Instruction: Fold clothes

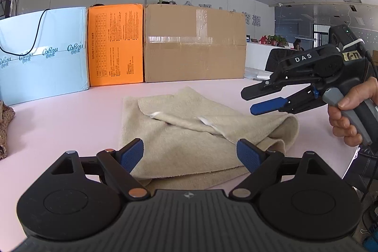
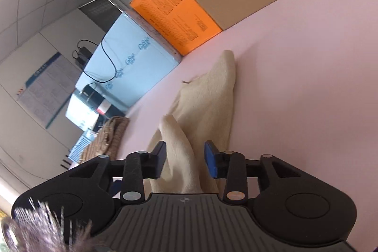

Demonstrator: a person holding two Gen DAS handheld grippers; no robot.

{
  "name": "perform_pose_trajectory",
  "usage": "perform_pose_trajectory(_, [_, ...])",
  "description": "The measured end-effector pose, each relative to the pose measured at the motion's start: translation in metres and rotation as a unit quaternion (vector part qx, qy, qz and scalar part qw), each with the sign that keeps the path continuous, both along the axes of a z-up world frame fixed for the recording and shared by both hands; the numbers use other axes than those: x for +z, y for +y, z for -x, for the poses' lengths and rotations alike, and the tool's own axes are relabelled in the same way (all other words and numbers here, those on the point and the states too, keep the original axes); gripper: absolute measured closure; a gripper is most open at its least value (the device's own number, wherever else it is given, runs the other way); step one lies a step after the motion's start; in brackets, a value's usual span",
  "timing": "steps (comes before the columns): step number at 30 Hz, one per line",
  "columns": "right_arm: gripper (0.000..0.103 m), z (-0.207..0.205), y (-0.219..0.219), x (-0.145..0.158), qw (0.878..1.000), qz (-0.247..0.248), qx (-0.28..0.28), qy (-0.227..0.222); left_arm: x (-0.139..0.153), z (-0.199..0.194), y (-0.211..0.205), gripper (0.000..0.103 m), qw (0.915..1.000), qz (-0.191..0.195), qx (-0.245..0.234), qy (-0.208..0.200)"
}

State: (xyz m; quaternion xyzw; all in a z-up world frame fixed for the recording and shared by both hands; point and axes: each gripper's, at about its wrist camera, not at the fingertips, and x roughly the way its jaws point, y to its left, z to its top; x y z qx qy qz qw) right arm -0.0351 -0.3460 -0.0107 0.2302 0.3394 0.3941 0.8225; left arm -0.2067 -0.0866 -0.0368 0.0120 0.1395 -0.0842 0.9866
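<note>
The beige cloth [image 1: 189, 134] lies half folded on the pink table [image 1: 70, 124]. Our left gripper [image 1: 190, 155] hangs over its near edge with fingers spread; our right gripper [image 1: 254, 99], also parted, holds nothing, probably ready for the next fold.

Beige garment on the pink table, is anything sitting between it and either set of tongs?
Nothing visible. The beige garment lies directly ahead of the open left tongs, and the open right tongs straddle a raised fold of it. The boxes stand behind, at the table's far edge.
</note>
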Motion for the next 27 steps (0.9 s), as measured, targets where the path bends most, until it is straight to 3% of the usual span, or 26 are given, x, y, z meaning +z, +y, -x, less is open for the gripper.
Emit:
perform_pose_trajectory(3, [0.060,0.017,-0.004,0.013,0.998,0.020,-0.001,-0.065,0.000,0.001,0.000,0.018,1.0000,0.000,-0.001,0.000])
perform_pose_trajectory(6, [0.060,0.050,0.012,0.031,0.977,0.100,0.041,-0.186,-0.001,0.004,0.002,0.018,1.0000,0.005,-0.002,-0.002])
perform_pose_trajectory(9, [0.060,0.091,0.041,0.042,0.920,0.216,0.113,-0.307,0.000,0.004,0.003,0.017,0.9999,0.012,0.001,-0.001])
perform_pose_trajectory(11, [0.061,0.106,0.059,0.041,0.881,0.285,0.149,-0.346,0.001,0.004,0.005,0.017,0.9999,0.016,0.002,0.000])
perform_pose_trajectory(14, [0.065,0.106,0.075,0.032,0.848,0.353,0.182,-0.350,0.003,0.005,0.008,0.017,0.9998,0.014,0.011,0.003])
perform_pose_trajectory(16, [0.065,0.102,0.081,0.026,0.836,0.379,0.187,-0.351,0.005,0.008,0.012,0.016,0.9998,0.010,0.019,0.002])
perform_pose_trajectory(18, [0.067,0.099,0.086,0.023,0.833,0.391,0.192,-0.340,0.008,0.011,0.019,0.015,0.9995,0.012,0.028,-0.005])
perform_pose_trajectory(19, [0.084,0.098,0.088,0.021,0.833,0.395,0.195,-0.334,0.010,0.014,0.025,0.015,0.9992,0.014,0.037,-0.009])
perform_pose_trajectory(20, [0.093,0.097,0.091,0.020,0.833,0.400,0.198,-0.327,0.011,0.016,0.028,0.013,0.9989,0.017,0.043,-0.012])
perform_pose_trajectory(22, [0.098,0.094,0.095,0.017,0.833,0.408,0.204,-0.313,0.014,0.022,0.040,0.009,0.9978,0.024,0.059,-0.019])
perform_pose_trajectory(24, [0.098,0.097,0.097,0.026,0.844,0.386,0.199,-0.316,0.015,0.026,0.052,0.001,0.9961,0.030,0.079,-0.024])
perform_pose_trajectory(27, [0.098,0.107,0.094,0.050,0.873,0.312,0.194,-0.320,0.015,0.030,0.070,0.000,0.9928,0.040,0.111,-0.023])
